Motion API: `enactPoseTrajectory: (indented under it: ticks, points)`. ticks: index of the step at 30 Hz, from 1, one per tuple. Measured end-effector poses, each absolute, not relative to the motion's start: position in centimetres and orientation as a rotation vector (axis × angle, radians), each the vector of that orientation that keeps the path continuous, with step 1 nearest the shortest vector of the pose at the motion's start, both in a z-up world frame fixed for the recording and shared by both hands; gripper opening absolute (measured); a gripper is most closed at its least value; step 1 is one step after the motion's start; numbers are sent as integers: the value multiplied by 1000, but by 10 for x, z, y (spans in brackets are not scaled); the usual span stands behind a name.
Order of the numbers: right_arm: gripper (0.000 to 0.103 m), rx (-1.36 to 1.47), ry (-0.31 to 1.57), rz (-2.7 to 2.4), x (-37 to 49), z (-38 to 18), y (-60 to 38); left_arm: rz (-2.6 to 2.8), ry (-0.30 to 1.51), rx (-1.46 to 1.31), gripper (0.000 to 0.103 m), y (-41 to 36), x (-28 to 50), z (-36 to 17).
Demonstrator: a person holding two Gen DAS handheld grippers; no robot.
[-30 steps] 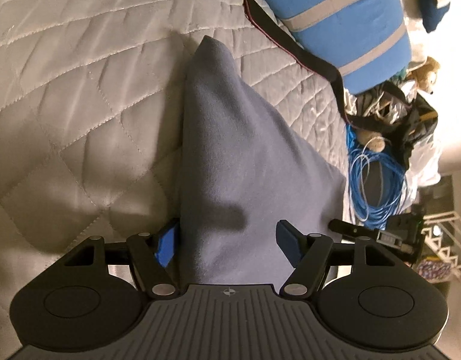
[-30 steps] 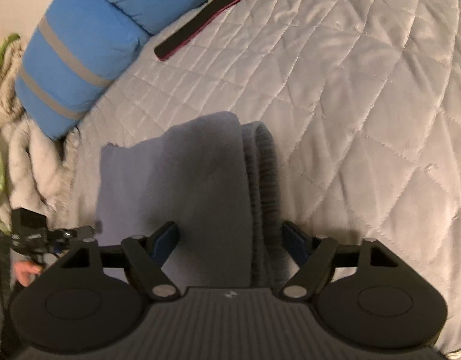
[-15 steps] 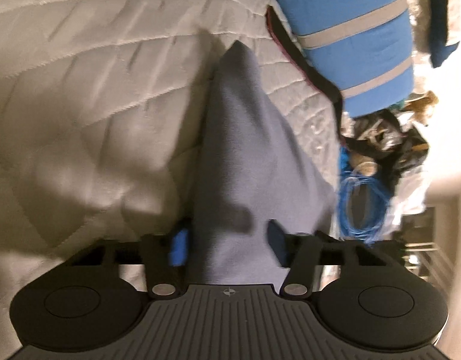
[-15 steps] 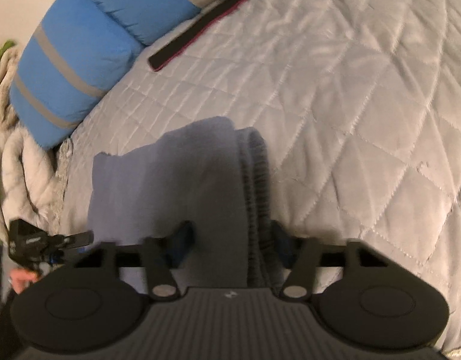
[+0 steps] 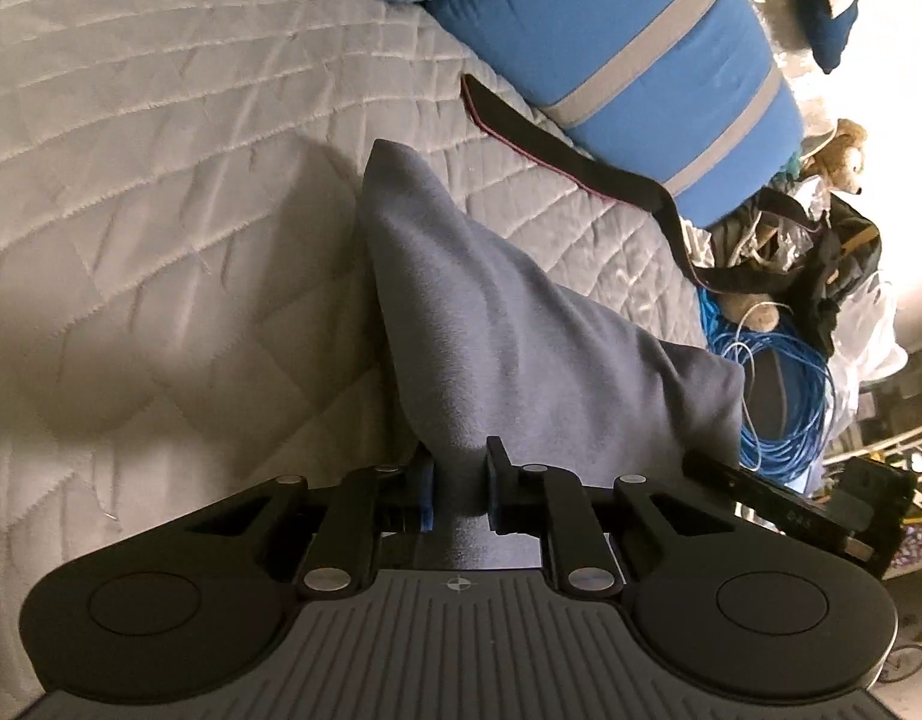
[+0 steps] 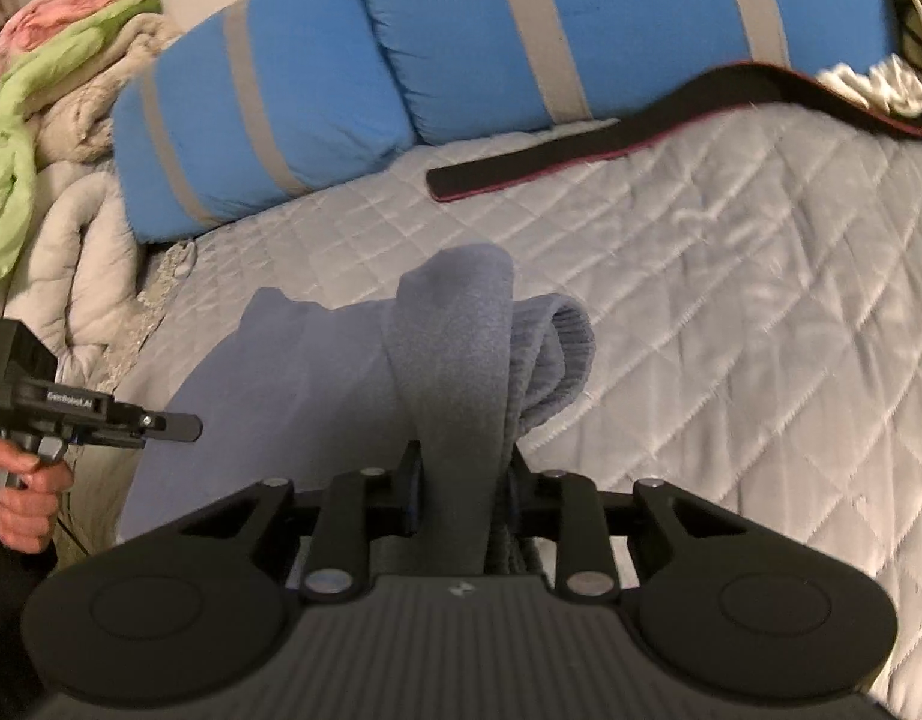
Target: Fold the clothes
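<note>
Both closing tools, left tool (image 5: 459,483) and right tool (image 6: 464,486), pinch the grey garment (image 5: 509,324).

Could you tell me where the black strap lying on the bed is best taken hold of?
At the free flat end of the black strap, coming from above: it lies bare on the quilt, while its other end runs off toward the clutter beside the blue bedroll.

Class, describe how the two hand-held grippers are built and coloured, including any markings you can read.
Both the left gripper and right gripper are matte black, with two round side lobes, a ribbed grey centre plate, silver pivot pins and blue finger pads. Seen from the right wrist view, the left one has white lettering, too small to read reliably.
</note>
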State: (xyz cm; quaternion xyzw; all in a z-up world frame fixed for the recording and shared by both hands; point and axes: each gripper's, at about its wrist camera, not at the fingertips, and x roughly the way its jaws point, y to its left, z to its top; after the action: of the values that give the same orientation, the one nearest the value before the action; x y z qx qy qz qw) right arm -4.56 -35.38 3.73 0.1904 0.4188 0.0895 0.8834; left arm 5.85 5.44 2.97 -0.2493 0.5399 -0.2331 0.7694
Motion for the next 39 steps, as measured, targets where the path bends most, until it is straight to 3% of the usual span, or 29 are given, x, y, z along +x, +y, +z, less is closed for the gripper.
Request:
enactPoseTrajectory:
  ticks: [27, 39]
  points:
    - [27, 339, 869, 219, -29, 41, -323, -463, 1141, -539, 14, 83, 52, 38]
    - [27, 369, 822, 226, 16, 43, -312, -398, 1047, -493, 14, 97, 73, 62]
